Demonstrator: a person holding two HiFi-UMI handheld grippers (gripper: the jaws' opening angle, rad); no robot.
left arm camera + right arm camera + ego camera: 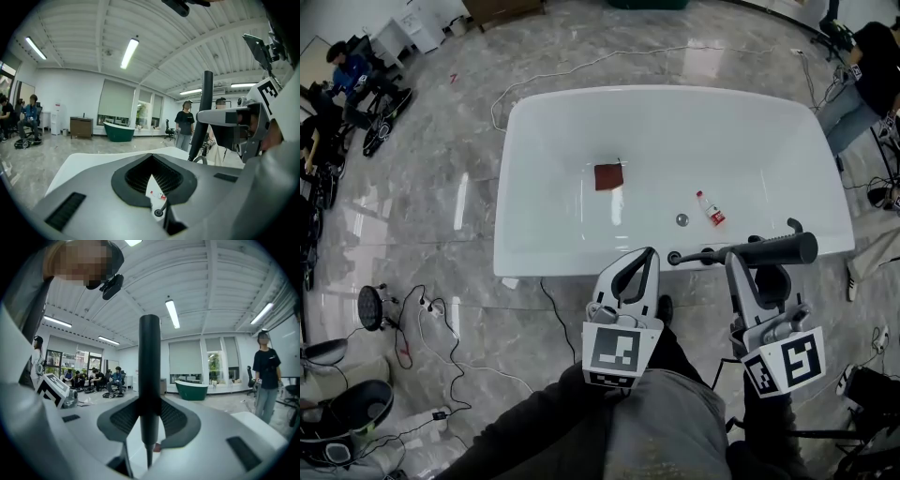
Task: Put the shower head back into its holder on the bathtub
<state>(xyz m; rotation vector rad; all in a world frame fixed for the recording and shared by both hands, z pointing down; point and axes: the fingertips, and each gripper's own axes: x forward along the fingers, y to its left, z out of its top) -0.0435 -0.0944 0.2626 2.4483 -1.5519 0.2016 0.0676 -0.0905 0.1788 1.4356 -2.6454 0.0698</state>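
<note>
Over near rim of bathtub (551, 169), toward its 5 o'clock corner: shower head (780, 249) roughly level, not yet seated. My right gripper (748, 259) has it, jaws closed snug on dark handle, which stands upright between pads in right gripper view. I judge step as approach to holder. Dark fitting (694, 255) on rim, at 9 o'clock of shower head, looks like holder; I can't confirm. Next move calls for swinging handle over it, aligning, lowering gently. My left gripper (649, 255), just beside fitting at its 9 o'clock: jaws together, nothing between them.
</note>
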